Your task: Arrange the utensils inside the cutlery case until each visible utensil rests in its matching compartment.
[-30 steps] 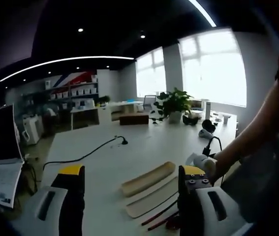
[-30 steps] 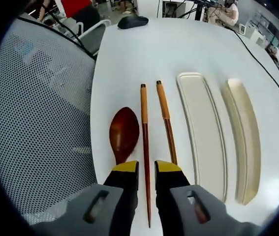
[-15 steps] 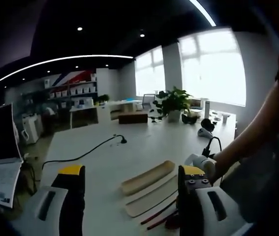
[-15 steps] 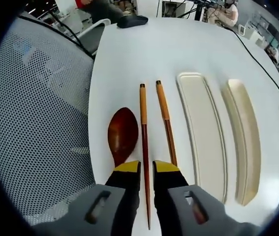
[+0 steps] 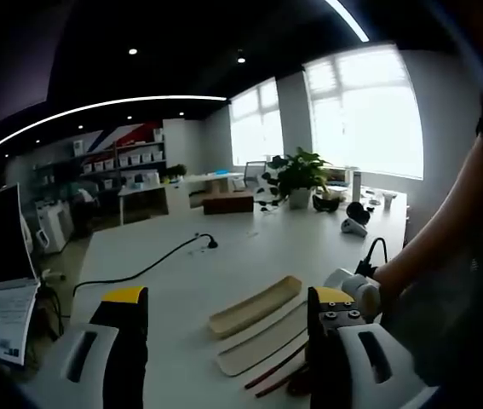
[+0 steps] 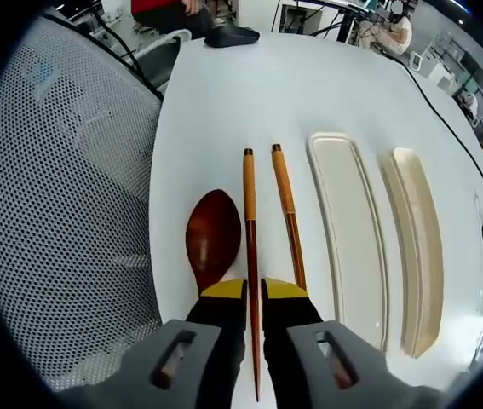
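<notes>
On a white table [image 6: 250,94], two chopsticks lie side by side near one long edge, beside a wooden spoon [image 6: 212,239]. The right gripper [image 6: 253,294] has its jaws nearly closed around the left chopstick [image 6: 250,247], which runs between them; the right chopstick [image 6: 287,213] lies just outside. Two shallow cream case halves [image 6: 349,221] rest alongside, further in. The left gripper [image 5: 228,307] hangs above the table, jaws wide apart, holding nothing.
</notes>
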The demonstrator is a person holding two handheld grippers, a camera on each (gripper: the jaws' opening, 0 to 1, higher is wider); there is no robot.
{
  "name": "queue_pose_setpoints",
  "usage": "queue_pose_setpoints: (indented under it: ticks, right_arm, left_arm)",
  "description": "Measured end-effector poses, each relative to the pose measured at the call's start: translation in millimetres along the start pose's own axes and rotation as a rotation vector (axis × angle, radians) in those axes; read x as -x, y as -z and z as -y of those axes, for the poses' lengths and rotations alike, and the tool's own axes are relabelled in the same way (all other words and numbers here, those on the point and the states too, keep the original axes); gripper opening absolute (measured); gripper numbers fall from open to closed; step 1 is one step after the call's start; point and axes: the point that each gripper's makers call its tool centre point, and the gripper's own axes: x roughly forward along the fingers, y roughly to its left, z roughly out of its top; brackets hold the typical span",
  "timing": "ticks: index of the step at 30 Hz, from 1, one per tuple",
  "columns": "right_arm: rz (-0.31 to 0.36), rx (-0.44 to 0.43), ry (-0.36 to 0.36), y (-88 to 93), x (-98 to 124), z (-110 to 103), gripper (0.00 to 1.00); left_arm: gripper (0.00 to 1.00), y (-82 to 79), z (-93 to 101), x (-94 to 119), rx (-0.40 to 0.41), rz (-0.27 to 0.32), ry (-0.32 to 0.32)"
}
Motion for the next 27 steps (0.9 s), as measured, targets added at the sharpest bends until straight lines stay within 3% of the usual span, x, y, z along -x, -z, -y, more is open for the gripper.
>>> queue_pose_setpoints:
  ticks: [10, 20, 27]
  right_arm:
    - [-0.011, 0.036, 0.000, -0.9, -0.5, -0.6, 0.01]
    - [0.043, -0.008, 0.009, -1.5, 0.0, 0.5, 0.00]
    - [0.026, 0.025, 0.014, -1.7, 0.2, -1.0, 0.00]
  left_arm:
    - [0.78, 1.0, 0.8, -0.8, 0.005, -0.005, 0.005]
    - [0.78, 1.6, 1.4, -0.8, 0.004, -0.007, 0.008]
    - [0.78, 1.6, 1.5, -0.6, 0.000, -0.008, 0.007]
